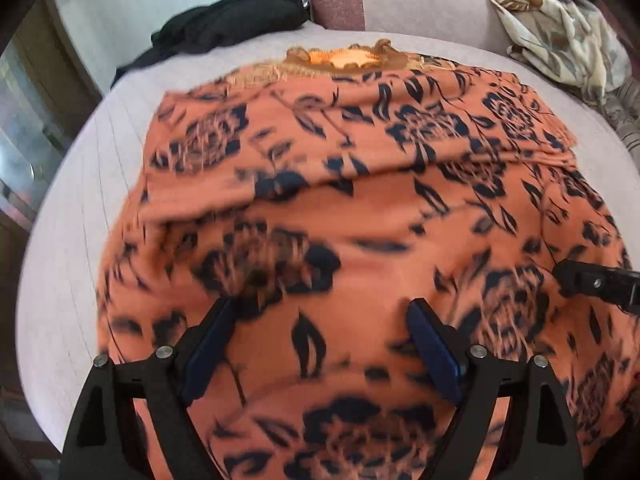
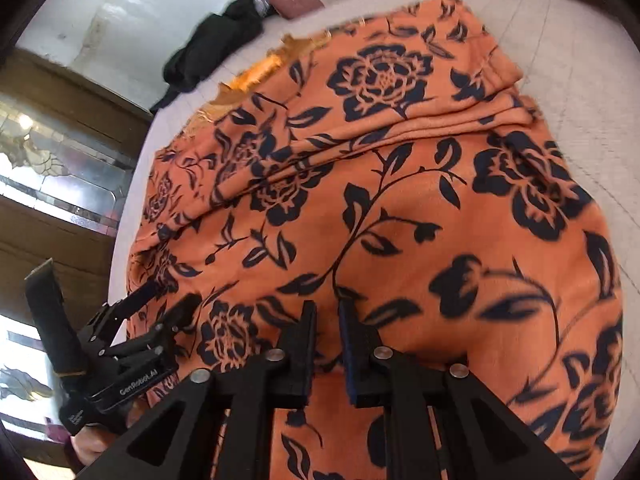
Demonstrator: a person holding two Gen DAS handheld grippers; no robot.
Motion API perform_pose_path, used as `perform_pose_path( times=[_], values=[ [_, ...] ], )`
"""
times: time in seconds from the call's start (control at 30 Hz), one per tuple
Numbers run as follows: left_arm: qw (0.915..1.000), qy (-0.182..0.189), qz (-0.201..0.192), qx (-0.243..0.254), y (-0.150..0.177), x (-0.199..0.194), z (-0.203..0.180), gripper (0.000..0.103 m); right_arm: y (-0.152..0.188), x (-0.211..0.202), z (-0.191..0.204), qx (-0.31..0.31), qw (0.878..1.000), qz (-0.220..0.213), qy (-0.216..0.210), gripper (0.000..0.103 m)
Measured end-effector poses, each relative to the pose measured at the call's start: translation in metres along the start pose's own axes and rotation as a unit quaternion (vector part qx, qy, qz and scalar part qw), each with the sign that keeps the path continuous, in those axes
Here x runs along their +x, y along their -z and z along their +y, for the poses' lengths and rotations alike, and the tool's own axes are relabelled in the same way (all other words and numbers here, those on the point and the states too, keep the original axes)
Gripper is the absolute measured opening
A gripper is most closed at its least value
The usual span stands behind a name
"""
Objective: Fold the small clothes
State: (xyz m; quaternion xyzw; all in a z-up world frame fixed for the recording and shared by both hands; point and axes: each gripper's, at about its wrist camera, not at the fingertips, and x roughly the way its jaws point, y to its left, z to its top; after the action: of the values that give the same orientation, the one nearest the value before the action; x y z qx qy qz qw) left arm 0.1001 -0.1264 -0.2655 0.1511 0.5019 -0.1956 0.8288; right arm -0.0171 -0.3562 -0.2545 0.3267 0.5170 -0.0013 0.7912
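orange floral garment (image 1: 360, 208), lengthwise away, collar far

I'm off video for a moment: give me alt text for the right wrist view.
The right claw, its fingers nearly closed on a raised ridge of the orange floral garment, fills the lower frame. The garment lies spread over a pale cushioned surface, partly folded at its far end. The left claw reaches onto the cloth's left edge; a black garment lies beyond.
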Motion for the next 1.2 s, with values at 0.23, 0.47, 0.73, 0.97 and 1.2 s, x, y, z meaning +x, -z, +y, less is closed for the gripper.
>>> perform_pose_path(
  times=[0.23,0.47,0.73,0.97,1.2],
  values=[
    [0.9994,-0.01,-0.028,0.016,0.048,-0.023,-0.005,0.09,0.043,-0.011,0.004,-0.024,1.0,-0.011,-0.006,0.016],
    [0.9983,-0.012,-0.051,0.026,0.089,-0.042,-0.007,0.092,0.09,-0.017,0.006,-0.038,0.999,-0.023,-0.013,0.017],
    [0.9984,-0.011,-0.052,0.02,0.133,-0.055,-0.006,0.101,0.138,-0.031,0.001,-0.036,0.999,-0.024,-0.02,0.017],
    [0.9996,-0.011,-0.024,0.005,0.148,-0.058,-0.007,0.103,0.158,-0.036,-0.003,-0.038,0.999,-0.011,-0.029,0.017],
    [0.9984,-0.009,-0.018,-0.052,0.161,-0.083,0.02,0.102,0.158,-0.047,-0.012,-0.025,0.998,0.014,-0.06,0.016]
  ],
)
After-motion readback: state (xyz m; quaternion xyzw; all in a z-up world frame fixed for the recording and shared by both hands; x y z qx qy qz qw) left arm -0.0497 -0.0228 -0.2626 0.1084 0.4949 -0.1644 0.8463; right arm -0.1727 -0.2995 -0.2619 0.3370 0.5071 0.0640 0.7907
